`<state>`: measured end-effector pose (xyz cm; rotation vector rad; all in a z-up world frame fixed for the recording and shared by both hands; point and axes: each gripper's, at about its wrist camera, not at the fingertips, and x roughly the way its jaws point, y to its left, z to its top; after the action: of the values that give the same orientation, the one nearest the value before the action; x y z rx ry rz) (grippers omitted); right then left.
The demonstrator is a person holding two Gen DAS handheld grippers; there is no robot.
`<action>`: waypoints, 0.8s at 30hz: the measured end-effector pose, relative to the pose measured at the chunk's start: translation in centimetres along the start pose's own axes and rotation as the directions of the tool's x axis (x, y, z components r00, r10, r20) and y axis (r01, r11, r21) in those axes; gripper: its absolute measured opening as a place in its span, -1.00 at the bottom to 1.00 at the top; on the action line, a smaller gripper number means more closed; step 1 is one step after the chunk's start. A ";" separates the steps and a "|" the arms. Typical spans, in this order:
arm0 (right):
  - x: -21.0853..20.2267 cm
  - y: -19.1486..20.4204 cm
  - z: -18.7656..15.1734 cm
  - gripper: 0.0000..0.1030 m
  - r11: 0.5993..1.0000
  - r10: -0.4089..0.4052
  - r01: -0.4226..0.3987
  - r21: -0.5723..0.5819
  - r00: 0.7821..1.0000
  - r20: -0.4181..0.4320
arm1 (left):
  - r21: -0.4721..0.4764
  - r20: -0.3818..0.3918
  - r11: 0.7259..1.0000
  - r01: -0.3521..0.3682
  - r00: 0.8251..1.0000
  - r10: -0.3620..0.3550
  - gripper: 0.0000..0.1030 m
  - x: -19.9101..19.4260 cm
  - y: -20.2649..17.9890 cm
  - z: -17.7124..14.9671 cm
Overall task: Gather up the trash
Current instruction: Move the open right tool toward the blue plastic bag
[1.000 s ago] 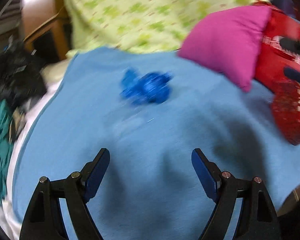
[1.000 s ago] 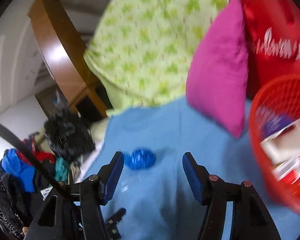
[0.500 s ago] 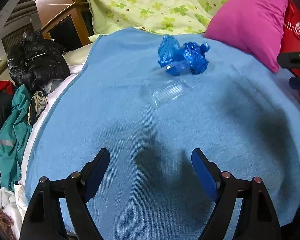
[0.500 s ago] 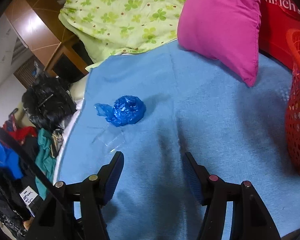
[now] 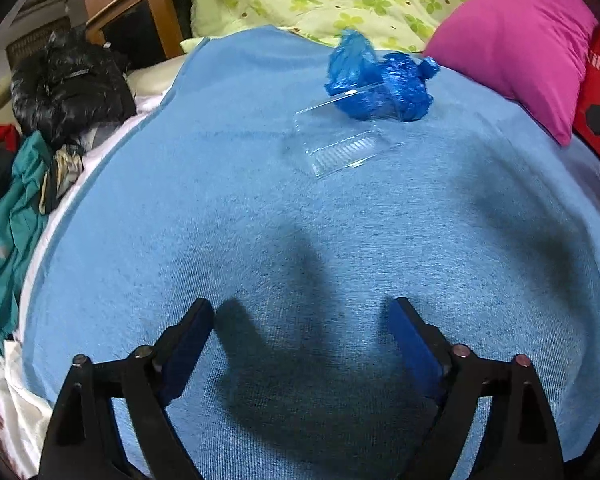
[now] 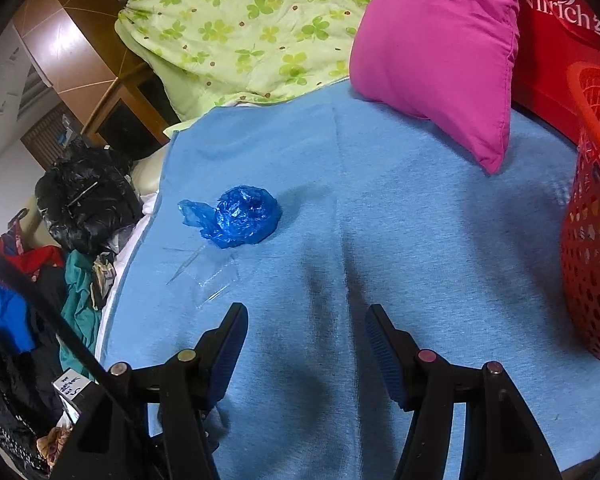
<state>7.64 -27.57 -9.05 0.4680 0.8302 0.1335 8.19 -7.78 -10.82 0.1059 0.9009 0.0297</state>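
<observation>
left hand-held gripper: jaws opening, nothing between them
right hand-held gripper: spread, grasping nothing
trash: crumpled blue plastic bag and clear plastic container, well ahead on the bed's blue blanket
risk: container's nearly invisible and flimsy, pads could skid off or crush it
risk 2: bag might snag blanket fabric

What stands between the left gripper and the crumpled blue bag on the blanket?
Only the clear plastic tray, lying just in front of the blue bag and touching it. Otherwise bare blue blanket lies ahead of the left gripper, whose jaws are opening with nothing between them.
</observation>
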 end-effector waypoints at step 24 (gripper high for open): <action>2.9 1.4 0.5 0.26 1.000 -0.028 0.028 -0.007 0.999 -0.023 | -0.083 -0.044 0.993 0.089 0.995 -0.093 1.00 0.8 1.9 0.5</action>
<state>10.01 -25.64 -10.11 0.4496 0.8582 0.1158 9.10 -5.91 -10.97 -0.0113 0.9500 -0.0165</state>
